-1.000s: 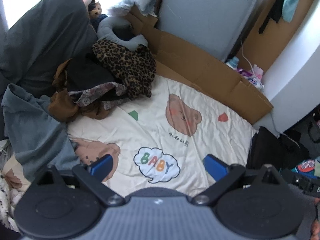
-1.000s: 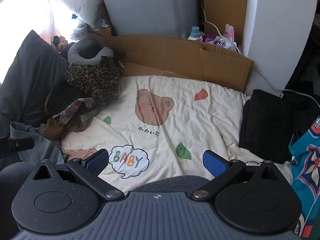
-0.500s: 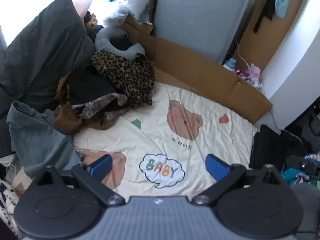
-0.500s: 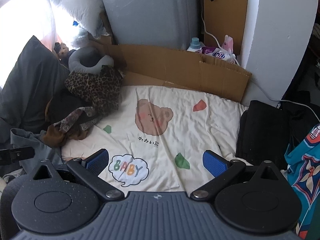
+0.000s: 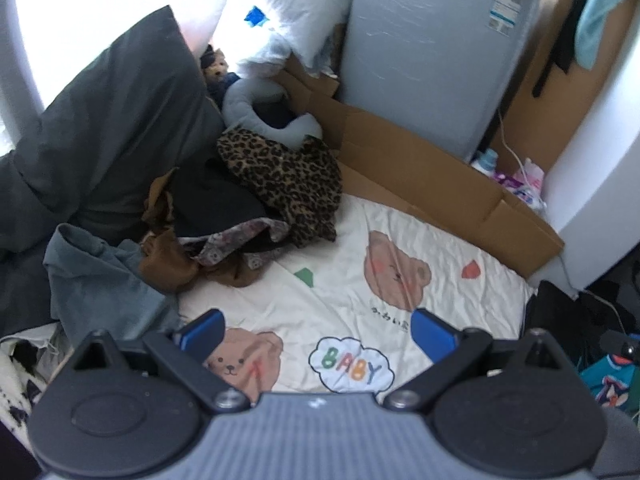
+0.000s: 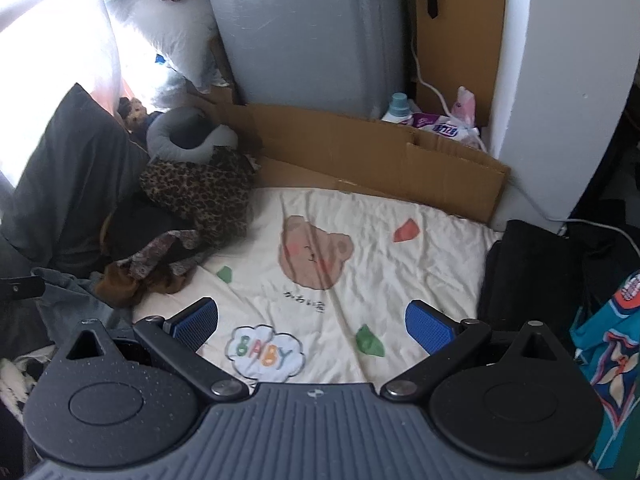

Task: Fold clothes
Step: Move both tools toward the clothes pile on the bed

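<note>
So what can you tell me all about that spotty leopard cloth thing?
The leopard cloth is a soft, crumpled garment, tan with dark spots. It lies bunched, unfolded, on top of a clothes pile at the blanket's far left corner. A grey neck pillow rests against its back edge, and its lower end droops onto the blanket. Cardboard lies beside it. Neither gripper touches it.

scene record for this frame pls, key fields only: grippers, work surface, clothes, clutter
left gripper: open, empty, above the sheet
right gripper: open, empty, above the sheet
work surface: cream bear-print sheet, bare in the middle
unfolded pile: at the sheet's left edge; leopard-print garment on top, black, floral and brown pieces under it
grey-blue garment: crumpled, nearer than the pile
black folded clothes: at the sheet's right edge
behind: cardboard, grey neck pillow
</note>
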`<state>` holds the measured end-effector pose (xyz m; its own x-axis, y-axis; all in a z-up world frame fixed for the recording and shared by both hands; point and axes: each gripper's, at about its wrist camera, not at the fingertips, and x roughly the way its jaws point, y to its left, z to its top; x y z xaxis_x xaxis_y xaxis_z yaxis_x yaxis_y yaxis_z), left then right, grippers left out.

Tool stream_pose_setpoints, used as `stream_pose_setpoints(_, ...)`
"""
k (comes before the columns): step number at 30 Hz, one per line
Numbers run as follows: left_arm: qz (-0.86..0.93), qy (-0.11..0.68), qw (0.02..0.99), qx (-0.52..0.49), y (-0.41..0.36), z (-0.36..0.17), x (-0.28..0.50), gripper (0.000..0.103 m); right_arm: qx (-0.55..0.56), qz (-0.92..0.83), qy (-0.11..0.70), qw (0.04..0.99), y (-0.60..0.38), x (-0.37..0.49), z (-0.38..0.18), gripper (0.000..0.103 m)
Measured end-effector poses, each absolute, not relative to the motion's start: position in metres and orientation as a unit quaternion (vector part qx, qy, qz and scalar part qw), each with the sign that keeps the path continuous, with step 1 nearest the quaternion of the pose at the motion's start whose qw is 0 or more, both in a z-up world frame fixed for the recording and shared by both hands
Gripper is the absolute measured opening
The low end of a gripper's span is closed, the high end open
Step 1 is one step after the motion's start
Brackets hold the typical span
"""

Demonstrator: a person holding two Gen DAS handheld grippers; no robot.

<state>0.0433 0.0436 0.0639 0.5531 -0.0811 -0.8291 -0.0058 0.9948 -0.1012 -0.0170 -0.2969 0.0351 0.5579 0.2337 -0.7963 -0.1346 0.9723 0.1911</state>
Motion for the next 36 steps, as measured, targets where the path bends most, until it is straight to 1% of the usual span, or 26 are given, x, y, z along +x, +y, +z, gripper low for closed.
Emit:
stream_pose_setpoints(5, -0.008, 0.469, 0.881, -0.058, 0.062, 0.07, 0.053, 0.1, 0.042, 0.087, 0.437, 0.894, -0.293, -0.006, 0.045, 0.103)
stream_pose_setpoints(7, 0.001, 0.466, 0.883, -0.051, 0.065, 0.071, 0.057, 0.1, 0.056, 0.095, 0.434, 0.894, -0.295, 0.0, 0.048, 0.103)
stream_pose_setpoints(10, 0.008, 0.466, 0.883, -0.055, 0.072, 0.072, 0.063, 0.1, 0.074, 0.111, 0.435, 0.891, -0.295, 0.008, 0.048, 0.103)
stream_pose_setpoints(19, 0.001, 0.458, 0.887, -0.051, 0.081, 0.075, 0.081, 0.1, 0.072, 0.127, 0.436, 0.888, -0.285, 0.03, 0.042, 0.103)
stream_pose_setpoints(26, -0.013, 0.47, 0.881, -0.048, 0.082, 0.058, 0.101, 0.1, 0.086, 0.12, 0.447, 0.882, -0.282, 0.05, 0.03, 0.103)
stream_pose_setpoints(36, -0.03, 0.49, 0.87, -0.046, 0.077, 0.027, 0.132, 0.1, 0.093, 0.104, 0.483, 0.865, -0.278, 0.081, 0.002, 0.103)
